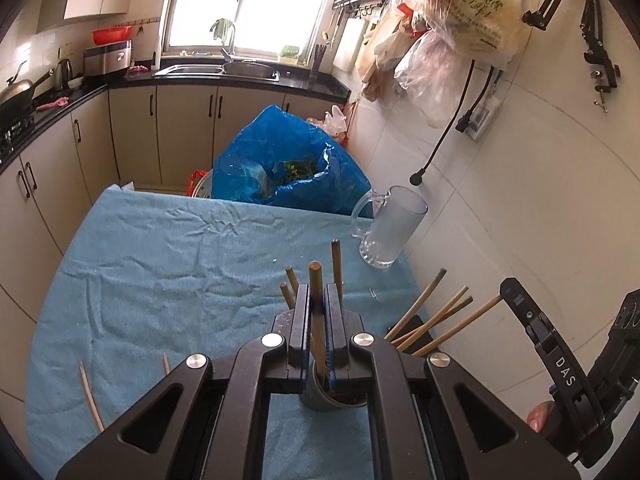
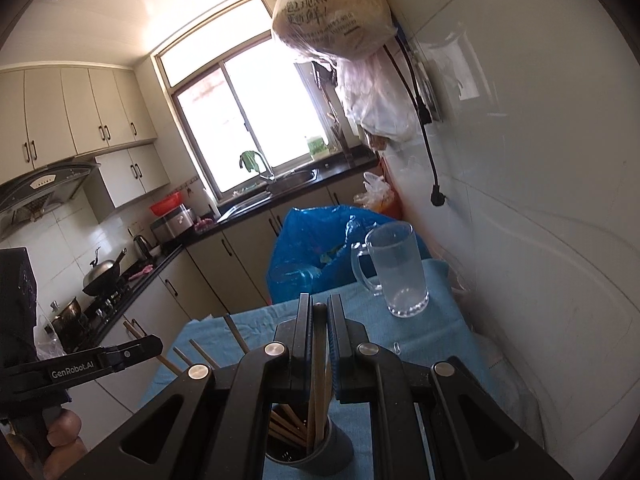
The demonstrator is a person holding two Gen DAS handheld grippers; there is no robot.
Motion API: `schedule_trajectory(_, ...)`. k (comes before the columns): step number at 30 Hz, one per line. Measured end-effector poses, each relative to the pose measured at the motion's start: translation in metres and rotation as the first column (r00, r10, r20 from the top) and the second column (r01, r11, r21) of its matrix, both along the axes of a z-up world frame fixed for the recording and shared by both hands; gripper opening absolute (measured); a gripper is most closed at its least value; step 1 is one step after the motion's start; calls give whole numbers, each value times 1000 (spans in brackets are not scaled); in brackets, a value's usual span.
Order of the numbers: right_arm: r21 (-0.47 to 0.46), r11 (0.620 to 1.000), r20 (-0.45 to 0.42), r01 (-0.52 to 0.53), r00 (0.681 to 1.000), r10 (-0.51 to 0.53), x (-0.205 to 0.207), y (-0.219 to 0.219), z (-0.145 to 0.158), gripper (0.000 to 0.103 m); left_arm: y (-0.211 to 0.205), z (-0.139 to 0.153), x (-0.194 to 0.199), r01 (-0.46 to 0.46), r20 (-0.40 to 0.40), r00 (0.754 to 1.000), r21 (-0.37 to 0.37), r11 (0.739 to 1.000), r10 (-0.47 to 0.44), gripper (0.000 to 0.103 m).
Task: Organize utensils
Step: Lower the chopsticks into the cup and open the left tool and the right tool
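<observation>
My left gripper (image 1: 318,294) is shut on a brown wooden chopstick (image 1: 316,280) that stands down into a grey cup (image 1: 320,398) below the jaws; three more chopsticks (image 1: 337,264) stand in it. My right gripper (image 2: 319,312) is shut on a chopstick (image 2: 319,356) over a dark grey holder (image 2: 336,446) that holds several chopsticks. In the left wrist view that second holder's chopsticks (image 1: 430,314) fan out at the right, beside the right gripper's body (image 1: 560,360). Two pale chopsticks (image 1: 91,396) lie on the blue cloth (image 1: 160,264) at the left.
A clear glass mug (image 1: 390,228) stands at the cloth's far right; it also shows in the right wrist view (image 2: 396,272). A blue plastic bag (image 1: 280,160) sits behind the table. A white wall (image 1: 520,200) runs along the right. Plastic bags (image 1: 472,8) hang overhead.
</observation>
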State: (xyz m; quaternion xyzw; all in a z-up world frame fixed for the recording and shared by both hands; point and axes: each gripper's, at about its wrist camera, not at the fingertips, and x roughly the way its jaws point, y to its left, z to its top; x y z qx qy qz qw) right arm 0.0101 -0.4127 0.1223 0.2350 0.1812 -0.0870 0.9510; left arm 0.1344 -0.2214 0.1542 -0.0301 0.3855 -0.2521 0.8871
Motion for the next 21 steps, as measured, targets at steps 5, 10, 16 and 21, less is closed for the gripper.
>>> schedule_trajectory(5, 16, 1000, 5, -10, 1000, 10, -4, -3, 1, 9, 4, 3, -2, -7, -4, 1000, -9, 1000, 7, 6)
schedule_trajectory(10, 9, 1000, 40, -3, 999, 3, -20, 0, 12, 24, 14, 14, -13, -7, 20, 1000, -30, 1000, 8, 22)
schedule_trajectory(16, 26, 1000, 76, -6, 997, 4, -53, 8, 16, 28, 46, 24, -36, -22, 53, 998, -57, 998, 25, 27)
schedule_trajectory(21, 38, 997, 20, -60, 998, 59, -67, 30, -12, 37, 88, 7, -50, -83, 52, 995, -49, 995, 85, 34)
